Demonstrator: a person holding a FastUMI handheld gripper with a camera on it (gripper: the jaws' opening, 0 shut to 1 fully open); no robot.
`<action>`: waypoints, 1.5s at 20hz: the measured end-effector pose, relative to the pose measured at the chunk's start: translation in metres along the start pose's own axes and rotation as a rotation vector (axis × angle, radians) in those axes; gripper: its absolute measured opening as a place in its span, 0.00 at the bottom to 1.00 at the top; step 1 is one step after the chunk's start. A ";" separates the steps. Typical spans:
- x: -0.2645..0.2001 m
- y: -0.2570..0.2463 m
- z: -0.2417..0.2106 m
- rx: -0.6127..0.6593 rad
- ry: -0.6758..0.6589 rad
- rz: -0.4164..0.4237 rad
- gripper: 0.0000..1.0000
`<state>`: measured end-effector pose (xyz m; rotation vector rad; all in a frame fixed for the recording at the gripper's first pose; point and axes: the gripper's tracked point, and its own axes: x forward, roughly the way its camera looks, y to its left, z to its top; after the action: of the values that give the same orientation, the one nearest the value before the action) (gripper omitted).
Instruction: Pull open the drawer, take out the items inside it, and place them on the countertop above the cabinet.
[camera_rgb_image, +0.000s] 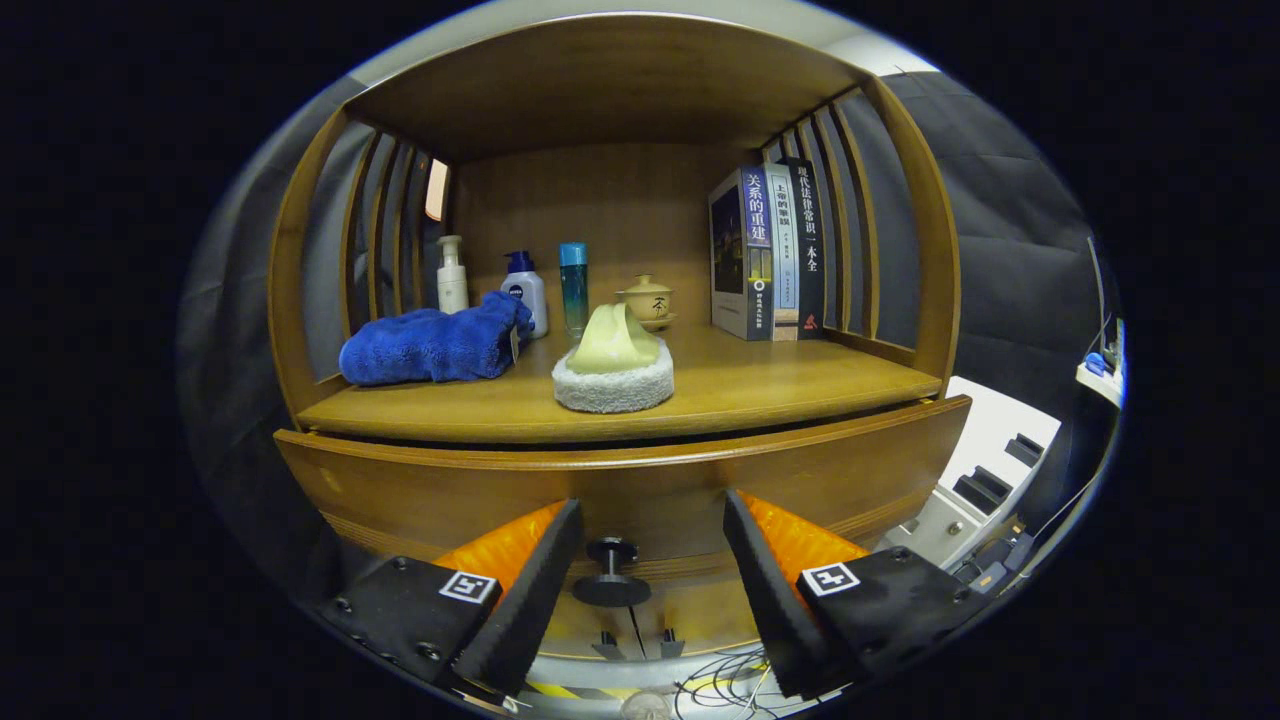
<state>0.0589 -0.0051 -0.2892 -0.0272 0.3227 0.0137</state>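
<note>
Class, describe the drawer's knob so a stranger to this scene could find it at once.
Start at the wooden cabinet and drop below its countertop to the wide drawer front. The knob sticks out low on it, midway between the open gripper fingers. It is the only small dark round piece on that plain wood.

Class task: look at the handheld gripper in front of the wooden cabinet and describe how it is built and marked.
The gripper has two wedge-shaped fingers with flat inner faces and ribbed outer sides. Each is fixed with screws to a flat plate carrying a square black-and-white tag. The fingers stand open on either side of the drawer knob, not touching it.
</note>
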 end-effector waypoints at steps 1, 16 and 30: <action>0.003 0.000 0.001 0.004 0.000 -0.001 0.95; -0.021 0.016 0.074 0.006 -0.059 0.019 0.96; -0.176 0.086 0.266 0.103 -0.320 0.138 0.96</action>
<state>-0.0253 0.0873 0.0166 0.0990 0.0048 0.1369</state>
